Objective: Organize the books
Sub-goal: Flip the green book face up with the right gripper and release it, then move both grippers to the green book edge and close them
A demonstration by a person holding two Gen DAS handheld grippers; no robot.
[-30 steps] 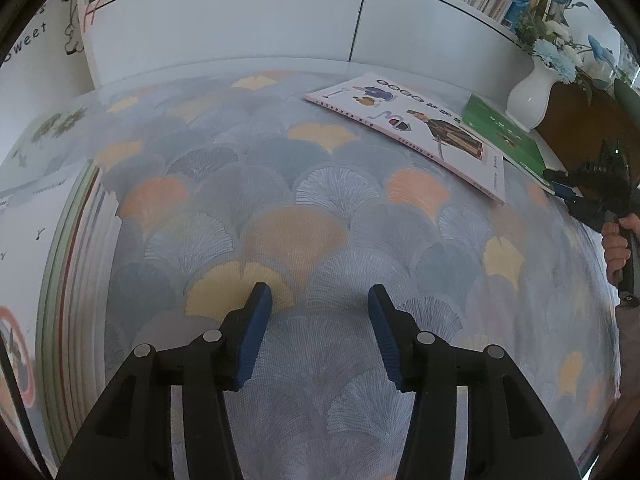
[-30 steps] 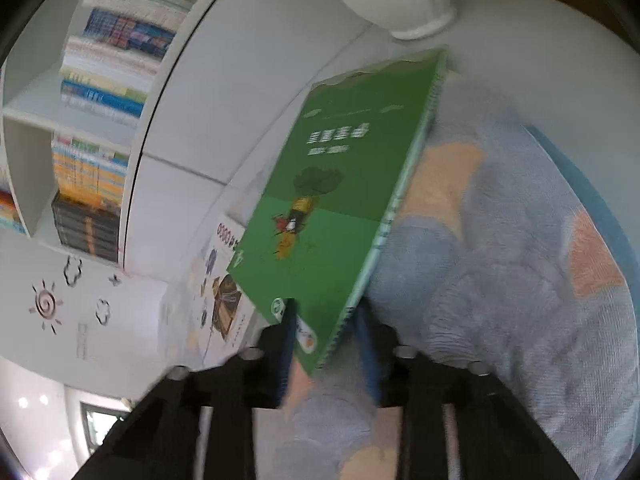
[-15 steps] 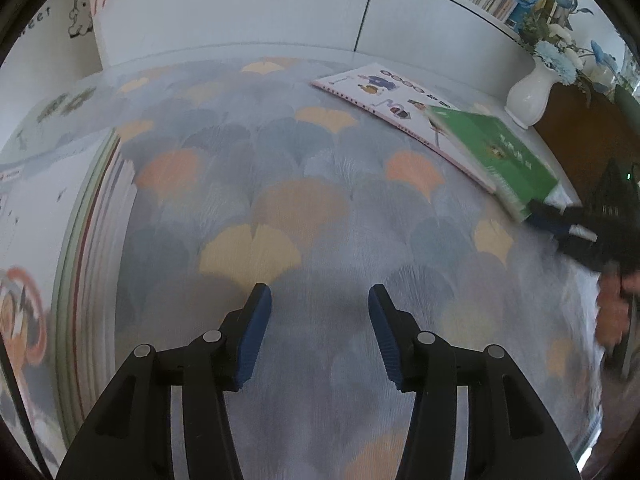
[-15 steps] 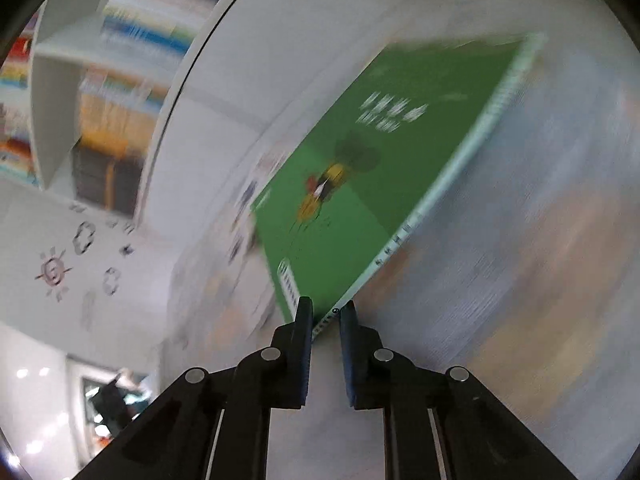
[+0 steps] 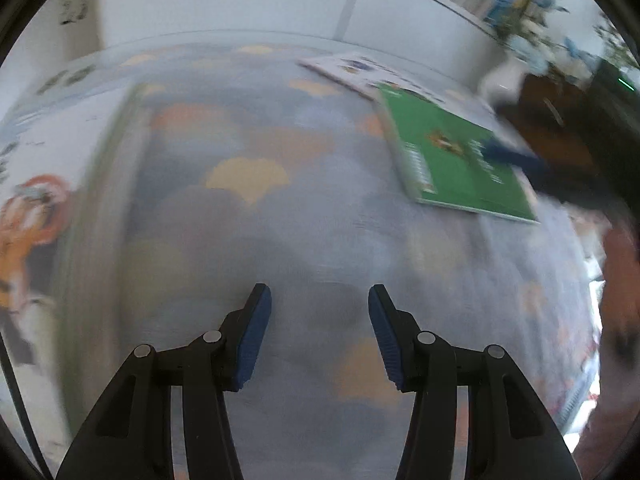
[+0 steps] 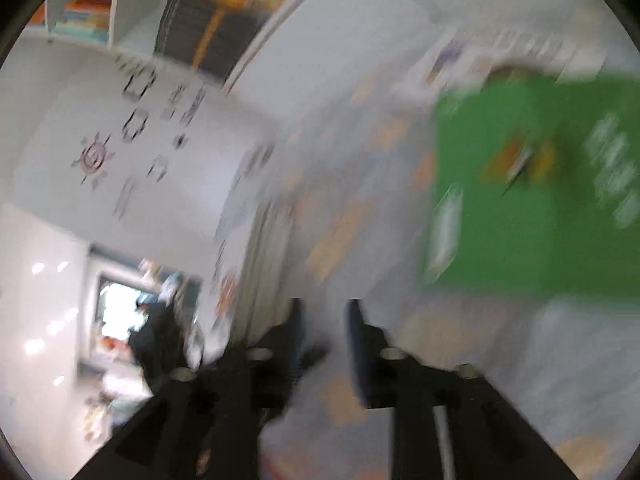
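Observation:
A green book [image 5: 452, 160] lies flat on the fan-patterned tablecloth [image 5: 280, 220], its far corner over a white picture book [image 5: 352, 70]. A tall stack of books [image 5: 40, 220] stands at the left. My left gripper [image 5: 320, 320] hovers open over bare cloth, nothing between its blue pads. The right wrist view is blurred. There my right gripper [image 6: 324, 312] has its jaws opening with nothing between them, and the green book [image 6: 532, 200] lies off to their right. From the left wrist view, the right gripper reaches over the book's right side.
A white vase [image 5: 500, 80] and a dark wooden cabinet [image 5: 556, 120] stand at the back right. White cupboard fronts [image 5: 240, 4] with bookshelves above run along the back. A person's hand [image 5: 616, 280] is at the right edge.
The right gripper pulled the green book leftward onto the white book's corner, then let it go and swung away. The left gripper drifted, so the stack shows larger on the left.

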